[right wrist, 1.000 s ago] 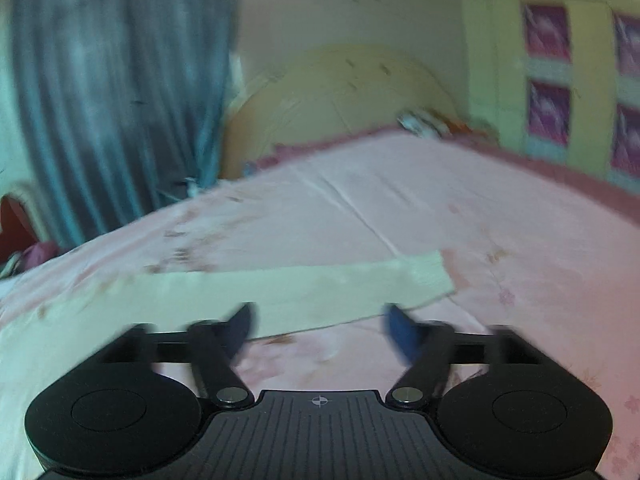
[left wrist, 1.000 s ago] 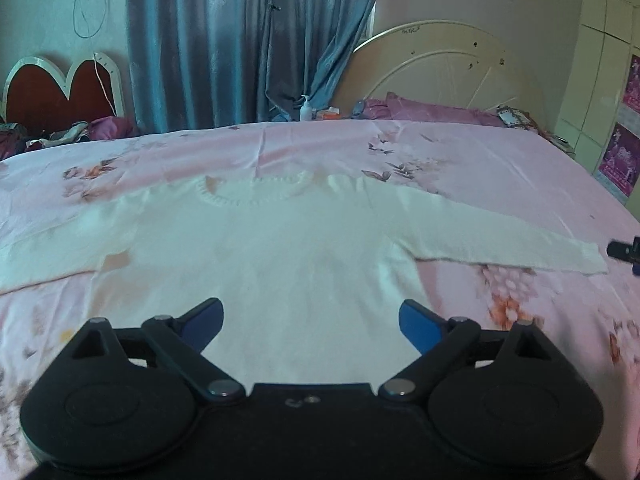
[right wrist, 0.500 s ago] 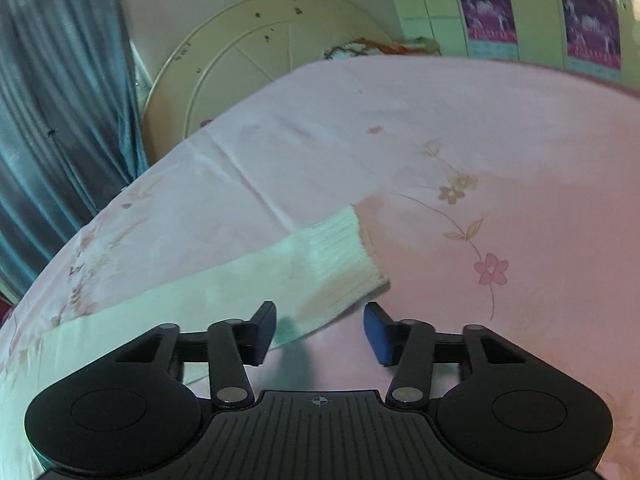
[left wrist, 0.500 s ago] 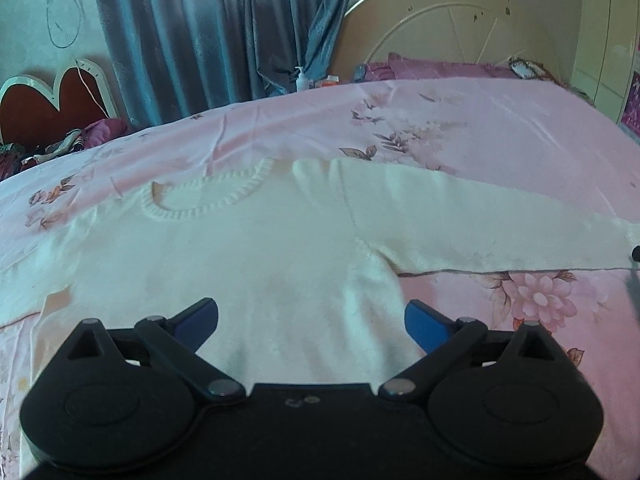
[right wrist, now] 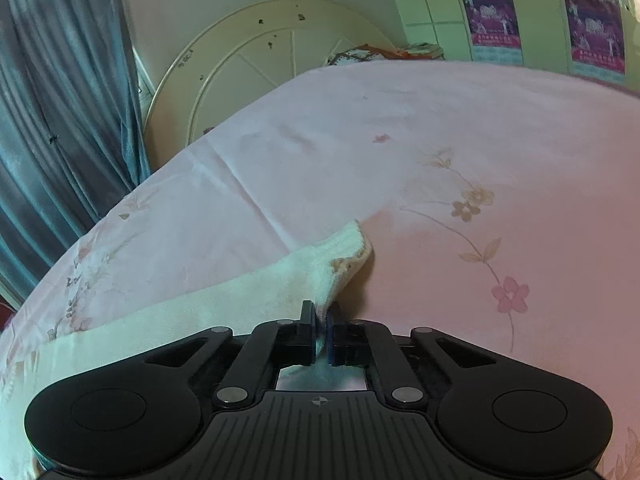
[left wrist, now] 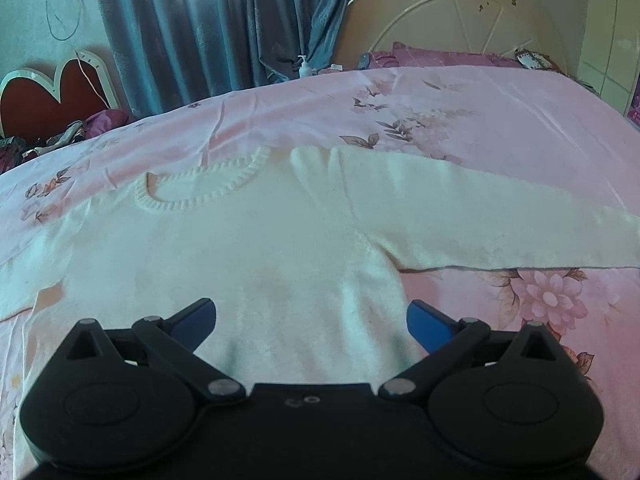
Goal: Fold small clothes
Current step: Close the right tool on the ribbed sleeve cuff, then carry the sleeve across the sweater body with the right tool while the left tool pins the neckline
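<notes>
Sweater (left wrist: 248,264): white knit, spread flat on the pink floral bedsheet (left wrist: 500,120), neckline far, one sleeve (left wrist: 480,224) reaching right.
Sleeve cuff (right wrist: 348,252): ribbed end, lifted and crumpled off the sheet.
Right gripper (right wrist: 320,334): jaws pressed together, pinching the near edge of the cuff.
Left gripper (left wrist: 312,318): jaws opening, at their widest, over the sweater's lower body; nothing gripped.
Headboard (left wrist: 460,20): cream, arched, far right.
Curtain (left wrist: 224,28): blue, far left.

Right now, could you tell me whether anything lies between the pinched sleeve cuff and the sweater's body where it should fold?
Nothing visible does: the right gripper holds the cuff, and the sleeve and sweater lie bare.
</notes>
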The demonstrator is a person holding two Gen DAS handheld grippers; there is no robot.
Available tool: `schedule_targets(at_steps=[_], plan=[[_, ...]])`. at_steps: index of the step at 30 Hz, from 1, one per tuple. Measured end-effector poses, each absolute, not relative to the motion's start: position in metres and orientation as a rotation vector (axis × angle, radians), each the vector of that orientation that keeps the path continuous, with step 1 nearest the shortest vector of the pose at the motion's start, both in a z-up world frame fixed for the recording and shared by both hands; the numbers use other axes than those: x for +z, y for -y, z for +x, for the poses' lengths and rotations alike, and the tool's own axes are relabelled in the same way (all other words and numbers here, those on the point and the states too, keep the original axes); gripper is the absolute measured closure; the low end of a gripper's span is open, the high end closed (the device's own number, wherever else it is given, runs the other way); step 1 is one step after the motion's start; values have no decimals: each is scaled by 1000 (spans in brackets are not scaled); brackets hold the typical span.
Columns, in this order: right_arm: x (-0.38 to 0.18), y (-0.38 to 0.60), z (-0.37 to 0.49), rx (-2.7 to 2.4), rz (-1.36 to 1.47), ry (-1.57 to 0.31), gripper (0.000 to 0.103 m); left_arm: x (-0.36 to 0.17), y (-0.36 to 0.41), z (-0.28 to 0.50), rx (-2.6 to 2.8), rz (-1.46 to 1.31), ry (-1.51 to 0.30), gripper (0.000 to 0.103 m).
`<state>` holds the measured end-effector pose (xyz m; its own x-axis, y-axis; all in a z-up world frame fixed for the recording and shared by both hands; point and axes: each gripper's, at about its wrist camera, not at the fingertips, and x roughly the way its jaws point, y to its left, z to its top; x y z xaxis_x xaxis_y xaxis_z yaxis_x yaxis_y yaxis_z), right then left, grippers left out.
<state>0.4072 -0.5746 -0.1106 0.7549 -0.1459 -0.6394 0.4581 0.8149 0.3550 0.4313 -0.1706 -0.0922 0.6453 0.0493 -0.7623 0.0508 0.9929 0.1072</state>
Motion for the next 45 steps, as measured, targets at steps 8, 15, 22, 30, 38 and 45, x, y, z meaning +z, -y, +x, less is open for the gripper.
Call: schedule_targets(at_steps=[8,15,22,30,38,45], plan=[[-75,520,430,-272,434,-595,100,-87,129,428,-20,76,-853,1],[-50,419,454,-136,326,-597,100,-94,71,435,-57,12,-865,1],[-65,281,487,53,226,-640,100,-102,-20,433,-46,-103,-869,7],[-98,154,515,250,131,-692,100,-107,-98,423,2,-246,-849,25],[-133,82,512,412,22,-784,97,-108,-129,414,69,-272,-848,10],[-123,108,489,389,62,-688,31,-104,-119,418,14,-306,-832,14]])
